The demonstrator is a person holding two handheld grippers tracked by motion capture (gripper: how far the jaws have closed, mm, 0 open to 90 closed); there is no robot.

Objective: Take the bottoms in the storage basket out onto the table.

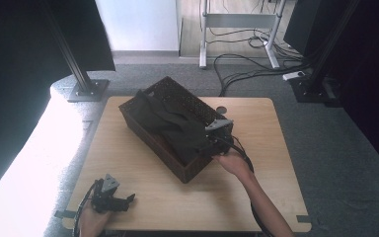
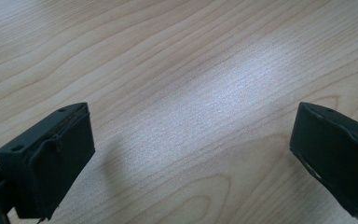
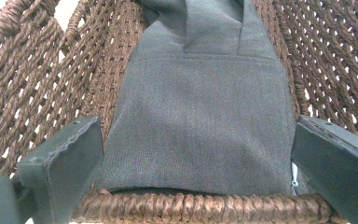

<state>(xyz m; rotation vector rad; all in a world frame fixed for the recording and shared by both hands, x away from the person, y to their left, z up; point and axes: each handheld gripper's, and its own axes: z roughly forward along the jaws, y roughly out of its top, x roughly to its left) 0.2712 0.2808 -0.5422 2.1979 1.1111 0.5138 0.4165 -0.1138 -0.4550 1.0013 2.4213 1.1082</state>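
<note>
Garment: a dark grey piece of clothing (image 1: pixel 175 126) lies inside the woven basket, spread along its length, one end bunched up toward the far corner. From the right gripper view the cloth (image 3: pixel 200 116) runs flat between the two wicker walls, with a seam across it and a bit of light zipper showing at the near right edge.

Basket: a dark brown wicker basket (image 1: pixel 150 140), long and rectangular, sits slantwise on the middle of the table. Its braided rim (image 3: pixel 205 210) lies just under the right claw.

Right gripper (image 1: pixel 216 140): at the basket's near right end, over the rim. Its jaws stand released and wide apart, one on each side of the cloth; they grasp nothing. I cannot tell whether the pads brush the fabric.

Right hand (image 1: pixel 233 163): just behind that gripper, forearm coming in from the table's near edge.

Left gripper (image 1: pixel 114 201): down at the near left corner of the table, well apart from the basket. Jaws released and wide, with bare wood grain between them.

Table: light wooden top (image 1: pixel 256 148), rounded corners; pale glare falls on it under the left claw (image 2: pixel 191 154).

Floor: grey carpet with black cables (image 1: pixel 246 66) trailing beyond the table.
</note>
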